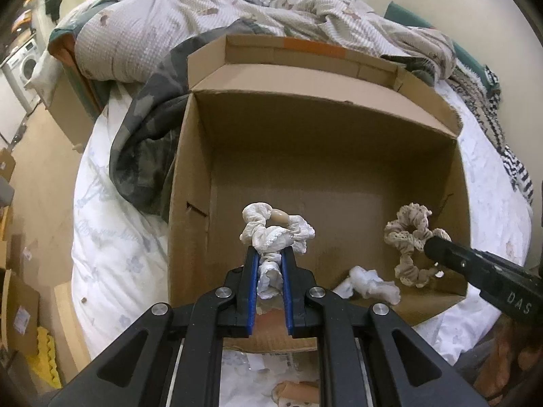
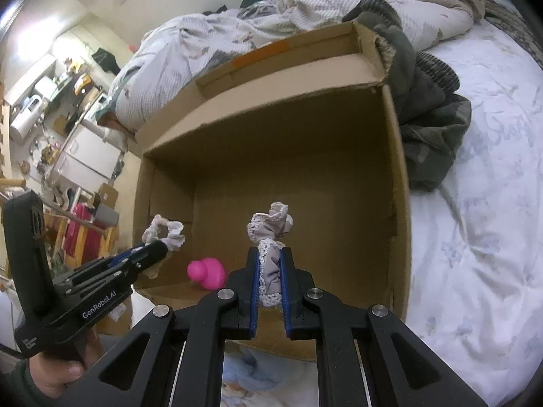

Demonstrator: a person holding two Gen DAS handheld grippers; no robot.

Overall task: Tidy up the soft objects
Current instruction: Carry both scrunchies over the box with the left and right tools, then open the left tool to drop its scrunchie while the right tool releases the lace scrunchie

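An open cardboard box (image 1: 305, 156) sits on the bed; it also shows in the right wrist view (image 2: 271, 156). My left gripper (image 1: 269, 254) is shut on a white scrunchie (image 1: 275, 230) with a beige bead, held over the box's near side. My right gripper (image 2: 269, 254) is shut on a beige lace scrunchie (image 2: 271, 227), also over the box. The right gripper (image 1: 437, 246) and beige scrunchie (image 1: 409, 237) show in the left wrist view. The left gripper (image 2: 159, 247) and white scrunchie (image 2: 164, 230) show in the right wrist view. A pink soft toy (image 2: 207, 273) lies inside the box.
A white crumpled soft piece (image 1: 370, 285) lies in the box's near corner. A camouflage garment (image 1: 149, 135) lies against the box's side. A rumpled quilt (image 1: 237, 6) is behind it. The white floral bedsheet (image 2: 475, 203) surrounds the box. Cluttered shelves (image 2: 51, 101) stand beyond the bed.
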